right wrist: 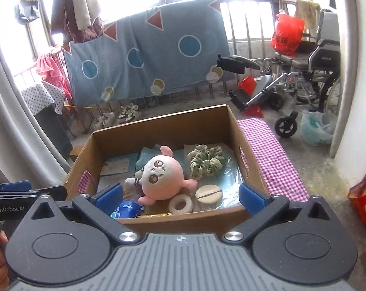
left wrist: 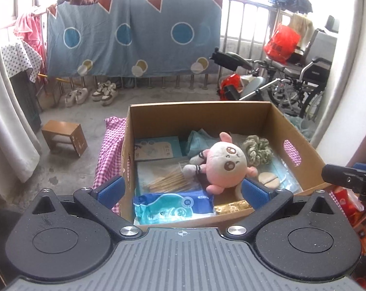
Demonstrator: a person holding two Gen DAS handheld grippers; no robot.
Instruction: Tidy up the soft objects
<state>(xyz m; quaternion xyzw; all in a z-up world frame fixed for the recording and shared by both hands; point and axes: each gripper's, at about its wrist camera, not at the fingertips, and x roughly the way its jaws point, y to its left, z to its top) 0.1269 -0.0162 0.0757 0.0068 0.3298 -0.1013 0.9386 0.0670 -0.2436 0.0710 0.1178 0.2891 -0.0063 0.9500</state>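
Left wrist view: left gripper (left wrist: 182, 190) is spread wide with nothing in it. One cardboard box (left wrist: 292, 131) holds one pink plush toy (left wrist: 225, 161), one green scrunchie (left wrist: 258, 150) right of it, and one blue tissue pack (left wrist: 173, 206) at the near edge.

Right wrist view: right gripper (right wrist: 181, 195) is also wide and empty. Same box, plus one white ring (right wrist: 181, 205) and one round puff (right wrist: 209, 193).

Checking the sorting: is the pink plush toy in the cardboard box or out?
In. The pink plush toy lies inside the cardboard box, beside the green scrunchie.
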